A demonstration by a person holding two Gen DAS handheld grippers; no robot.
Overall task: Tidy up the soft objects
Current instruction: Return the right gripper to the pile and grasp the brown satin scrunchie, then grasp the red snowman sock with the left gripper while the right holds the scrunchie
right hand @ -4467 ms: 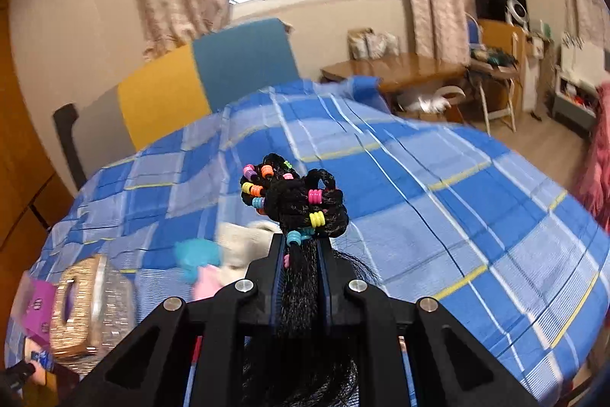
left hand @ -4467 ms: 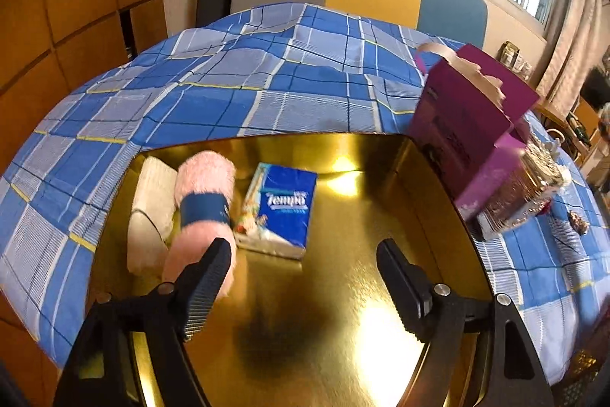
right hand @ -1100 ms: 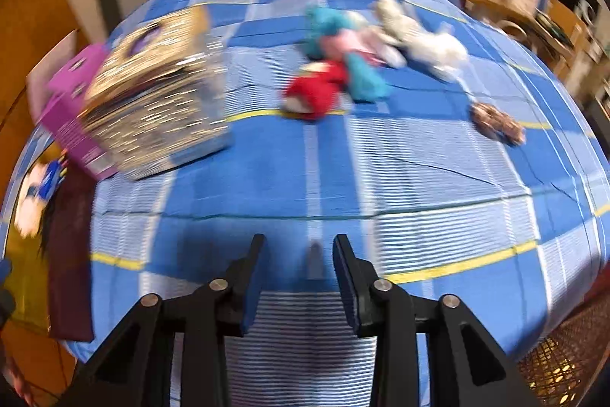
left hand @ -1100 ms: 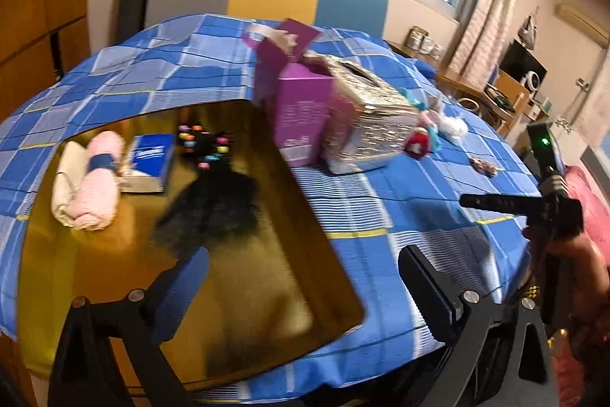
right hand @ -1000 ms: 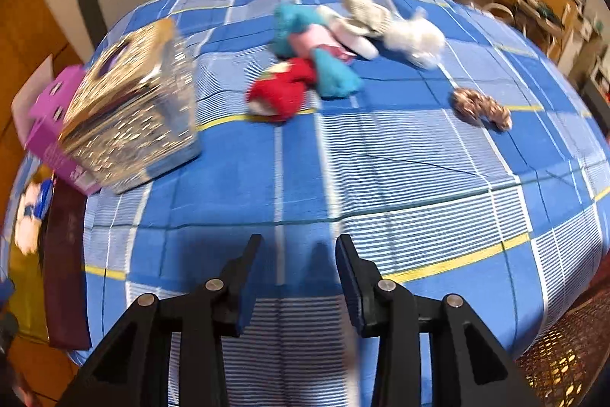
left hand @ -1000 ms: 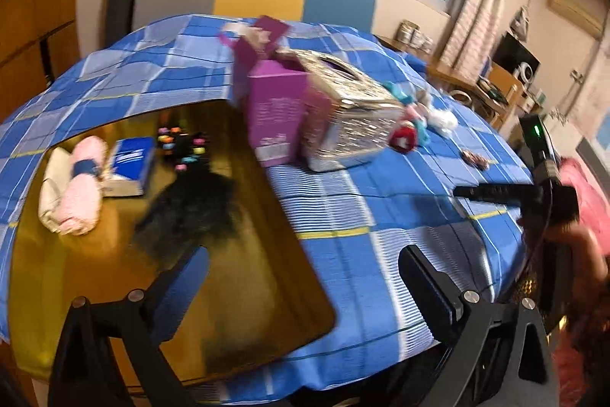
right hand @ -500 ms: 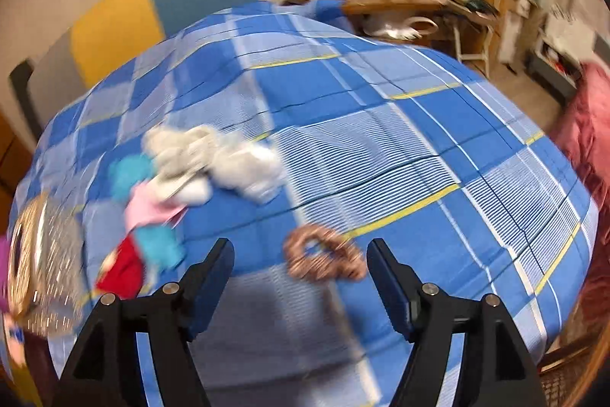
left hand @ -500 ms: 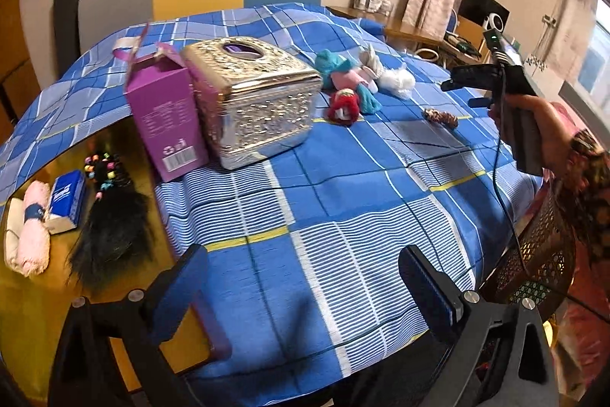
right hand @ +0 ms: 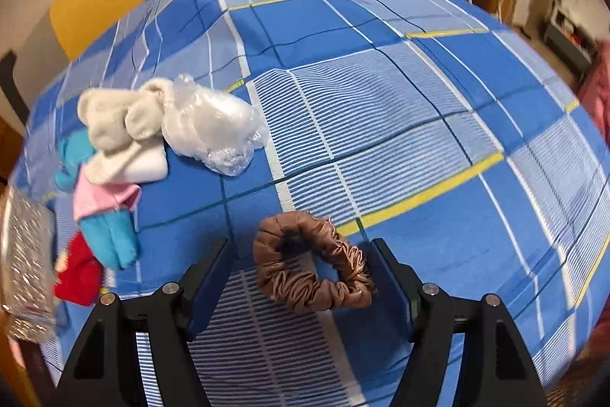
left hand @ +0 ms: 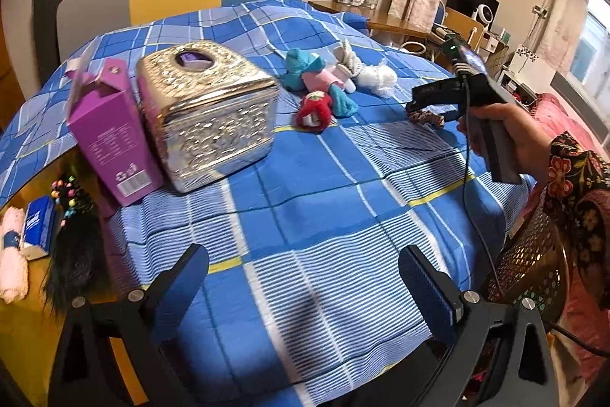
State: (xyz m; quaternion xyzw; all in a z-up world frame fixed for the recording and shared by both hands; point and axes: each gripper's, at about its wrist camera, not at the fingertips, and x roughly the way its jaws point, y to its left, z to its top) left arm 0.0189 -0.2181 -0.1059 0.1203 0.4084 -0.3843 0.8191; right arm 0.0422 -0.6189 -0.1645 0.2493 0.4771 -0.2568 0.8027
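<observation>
Currently, the bed (left hand: 324, 216) with its blue checked cover carries everything: a gold tray (left hand: 23, 327) at the left edge, a silver tissue box (left hand: 213, 124) and a purple carton (left hand: 114, 140) beside it, then a cluster of soft toys (left hand: 324, 90), and the brown scrunchie (right hand: 310, 264) lying apart from them.

I judge the step in hand to be the pickup of the scrunchie. My right claw (right hand: 301, 277) hangs angled down with its jaws spread, one on each side of the scrunchie; the pads do not press on it. The next move calls for lowering until the fingers reach the cover, then closing across one side of the ring so the slippery fabric bunches between the pads. After that comes a carry to the tray, by my reading.

My left claw (left hand: 305, 285) is released and empty, over bare cover near the bed's front edge.

The left view alone shows the tray, with a black hairpiece (left hand: 74, 246), a tissue pack (left hand: 38, 222) and a pink roll (left hand: 11, 254) on it, and my right hand (left hand: 507, 128) on the handle. The right view alone shows the scrunchie framed between the fingers and a clear plastic bag (right hand: 213, 130) touching the grey toy (right hand: 114, 117).
</observation>
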